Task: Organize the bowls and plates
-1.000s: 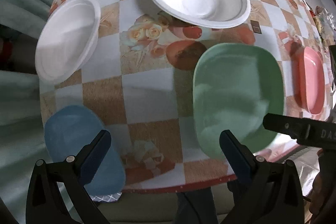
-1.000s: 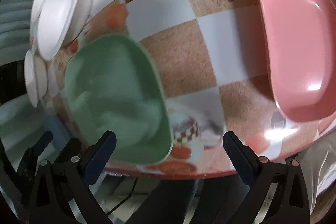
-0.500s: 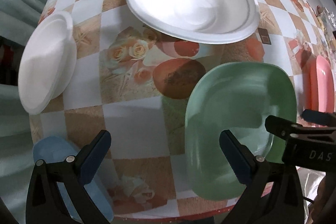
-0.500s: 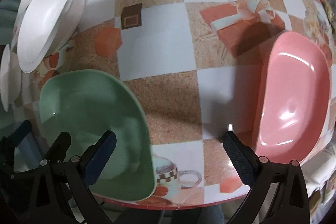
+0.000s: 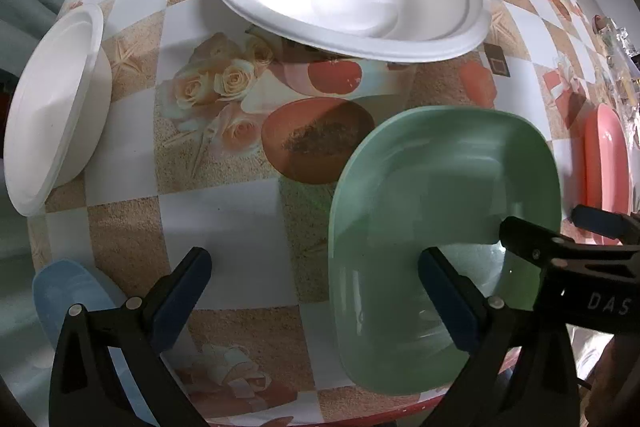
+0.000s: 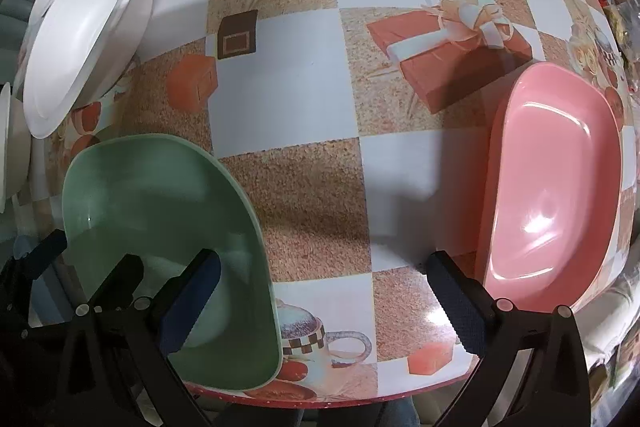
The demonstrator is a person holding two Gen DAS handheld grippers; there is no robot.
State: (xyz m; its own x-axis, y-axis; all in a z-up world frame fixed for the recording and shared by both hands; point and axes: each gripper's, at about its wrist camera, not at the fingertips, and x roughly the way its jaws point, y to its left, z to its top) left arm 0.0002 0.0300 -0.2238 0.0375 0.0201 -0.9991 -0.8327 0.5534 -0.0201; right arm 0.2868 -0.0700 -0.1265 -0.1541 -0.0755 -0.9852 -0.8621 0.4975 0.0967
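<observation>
Soft indoor light, glare on the pink plate (image 6: 560, 195), sharp focus, strong fisheye bending at edges.

The left gripper (image 5: 316, 287) is held low near the table's near edge, its two blue-padded fingers (image 5: 182, 287) spread wide with nothing between them. The right gripper (image 6: 326, 301) sits just to its right, jaws likewise wide apart and empty. In the left wrist view, the right gripper's (image 5: 560, 243) black finger reaches in from the right side, close beside the left one's right finger.
</observation>
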